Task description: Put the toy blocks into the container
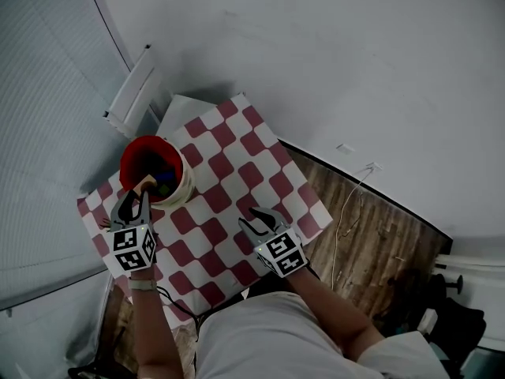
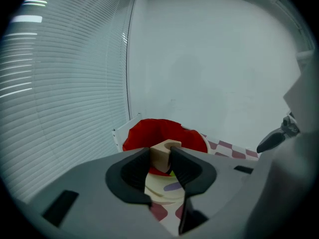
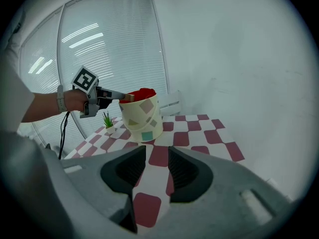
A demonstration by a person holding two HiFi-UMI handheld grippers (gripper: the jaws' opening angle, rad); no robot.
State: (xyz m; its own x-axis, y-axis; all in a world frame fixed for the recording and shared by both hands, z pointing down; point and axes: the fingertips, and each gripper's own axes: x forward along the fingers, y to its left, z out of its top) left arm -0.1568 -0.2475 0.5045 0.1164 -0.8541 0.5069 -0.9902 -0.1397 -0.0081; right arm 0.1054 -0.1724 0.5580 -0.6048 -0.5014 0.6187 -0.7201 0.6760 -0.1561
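Left gripper (image 1: 137, 199): jaws clamped on a tan wooden block (image 2: 162, 154). The block is held at the near rim of the container (image 1: 155, 166), just above its opening and at the side nearest the person. The left gripper view shows the red inside of the container directly behind the block.

Container: a pale bucket with a red lining, upright on the checkered cloth (image 1: 237, 172). Its outer wall carries coloured shape prints, seen in the right gripper view. Coloured pieces (image 1: 164, 178) lie inside it; their shapes cannot be made out.

Right gripper (image 1: 257, 218): jaws apart, nothing between them. It is held over the cloth, well apart from the container, on the side away from the blinds (image 2: 65, 83). Its view looks toward the container across bare red and white squares.

Small potted plant (image 3: 108, 120): stands on the cloth just beside the container, on its blinds side.

No loose blocks are visible on the cloth around the container.
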